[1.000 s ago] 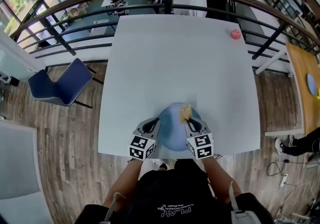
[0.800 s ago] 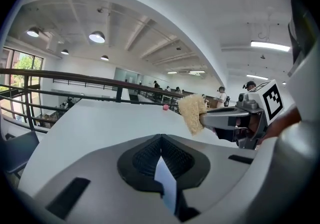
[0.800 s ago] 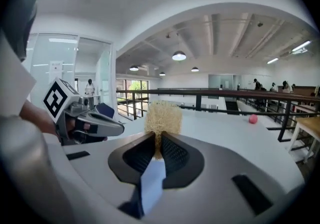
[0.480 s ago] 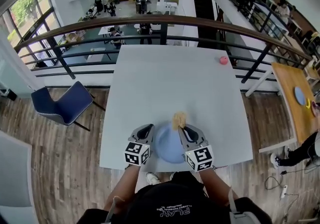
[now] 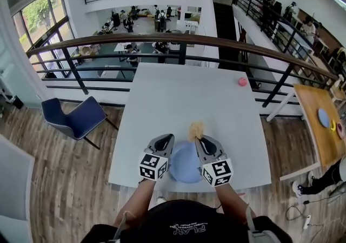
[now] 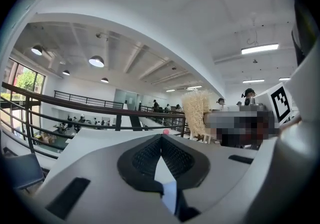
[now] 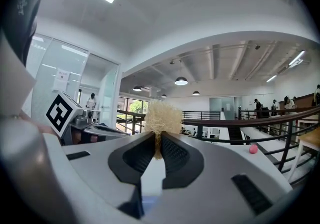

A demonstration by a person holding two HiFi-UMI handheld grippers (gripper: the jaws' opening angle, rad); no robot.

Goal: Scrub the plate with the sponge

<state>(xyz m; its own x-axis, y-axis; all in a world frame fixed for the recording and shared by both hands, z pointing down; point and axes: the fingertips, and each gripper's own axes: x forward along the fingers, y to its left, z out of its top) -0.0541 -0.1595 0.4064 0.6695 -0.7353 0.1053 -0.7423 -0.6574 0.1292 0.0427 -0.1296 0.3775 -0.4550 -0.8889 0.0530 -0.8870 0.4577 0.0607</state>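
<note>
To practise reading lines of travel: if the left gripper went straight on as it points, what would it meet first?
The left gripper likely meets the pink ball first, far across the table; depth is unclear. The sponge lies off to its right.

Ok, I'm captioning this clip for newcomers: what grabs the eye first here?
A straw-coloured fibrous sponge pinched in the right gripper, held by the far rim of the light blue plate at the near edge of the white table. A small pink ball sits alone near the far right corner.
</note>
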